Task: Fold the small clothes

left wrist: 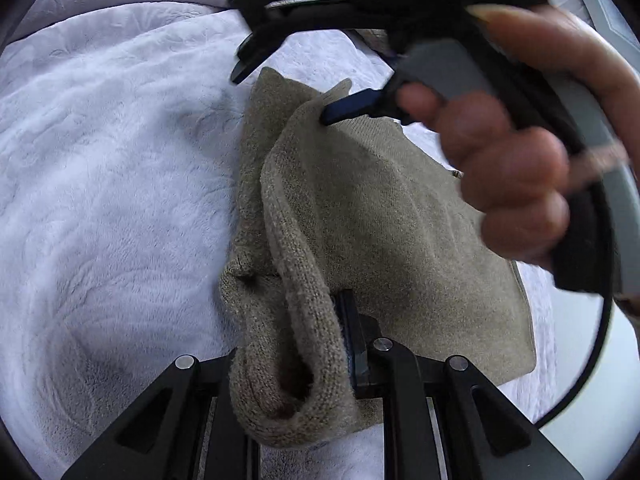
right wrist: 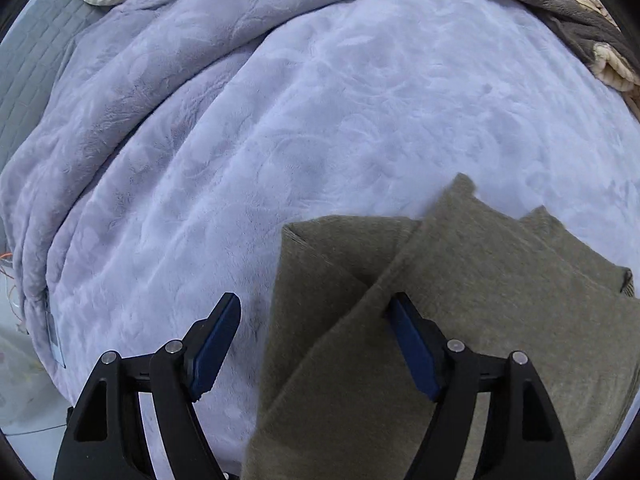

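Knitted and khaki-brown, the small garment (left wrist: 372, 216) lies partly folded on the pale lilac fleece blanket (left wrist: 112, 168), and we have both tools on it. In the left wrist view our left gripper (left wrist: 320, 364) is closed on a thick rolled hem at about 6 o'clock; only one blue pad is visible beside the bunched knit, the other is buried in cloth. At 1 o'clock of that view the right hand (left wrist: 504, 176) brings in the right gripper (right wrist: 316, 344), one dark finger resting on the upper fold.

In the right wrist view our right jaws stand wide: the left pad hangs over bare blanket at 7 o'clock, the right pad touches the garment's diagonal folded edge at 5 o'clock. Nothing is between them, so the cloth is held at one end only.

We judge the risks as follows:
- If we close the right jaws here, they may pinch only the top layer, or a tuft of blanket with it, and the fold would drag open.
- The left grip holds a fat roll rather than a flat edge, so a pull could let layers slip unevenly and skew the fold.
- Soft fleece beneath gives no firm backing, so pressing a crease may simply sink and wrinkle.
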Demonstrator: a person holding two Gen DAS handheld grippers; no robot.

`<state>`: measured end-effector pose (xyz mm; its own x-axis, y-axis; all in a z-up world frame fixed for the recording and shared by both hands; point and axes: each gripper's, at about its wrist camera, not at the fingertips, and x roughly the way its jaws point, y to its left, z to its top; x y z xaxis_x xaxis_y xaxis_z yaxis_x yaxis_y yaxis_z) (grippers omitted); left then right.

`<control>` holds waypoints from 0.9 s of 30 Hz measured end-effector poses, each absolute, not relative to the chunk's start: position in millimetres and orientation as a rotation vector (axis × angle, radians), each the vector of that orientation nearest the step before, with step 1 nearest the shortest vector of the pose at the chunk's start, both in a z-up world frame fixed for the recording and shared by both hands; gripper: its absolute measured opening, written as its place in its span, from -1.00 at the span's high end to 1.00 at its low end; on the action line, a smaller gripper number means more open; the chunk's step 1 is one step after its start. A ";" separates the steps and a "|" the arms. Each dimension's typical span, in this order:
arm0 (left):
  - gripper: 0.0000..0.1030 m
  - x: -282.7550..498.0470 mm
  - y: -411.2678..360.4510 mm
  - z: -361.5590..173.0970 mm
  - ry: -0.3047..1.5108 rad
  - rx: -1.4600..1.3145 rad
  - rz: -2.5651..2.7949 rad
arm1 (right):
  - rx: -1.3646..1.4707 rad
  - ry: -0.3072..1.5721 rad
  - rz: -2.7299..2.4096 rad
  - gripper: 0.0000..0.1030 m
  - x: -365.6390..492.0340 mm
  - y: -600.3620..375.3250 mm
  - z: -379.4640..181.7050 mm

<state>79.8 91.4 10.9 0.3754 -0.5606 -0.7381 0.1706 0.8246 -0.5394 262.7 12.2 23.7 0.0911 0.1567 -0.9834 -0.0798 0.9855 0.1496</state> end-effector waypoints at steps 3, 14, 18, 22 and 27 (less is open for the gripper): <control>0.71 77.9 96.2 11.1 1.082 -0.413 -0.485 | -0.068 1.486 0.135 -0.39 264.9 32.2 10.8; 0.78 56.7 86.2 37.0 1.048 -0.271 -0.439 | -0.039 1.410 0.197 0.59 242.4 2.4 33.0; 0.78 49.3 77.2 47.0 1.038 -0.212 -0.418 | -0.001 1.369 0.233 0.60 232.8 -4.7 47.6; 0.78 44.4 72.7 57.6 1.036 -0.176 -0.401 | 0.054 1.334 0.260 0.60 228.2 -16.7 62.2; 0.82 36.6 62.7 69.2 1.031 -0.123 -0.380 | 0.114 1.295 0.300 0.60 232.1 -42.0 83.2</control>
<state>36.6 62.7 69.2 0.4549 -0.3648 -0.8124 0.2501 0.9279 -0.2765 232.1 -42.0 83.2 0.2404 0.2819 -0.9288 -0.1549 0.9558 0.2500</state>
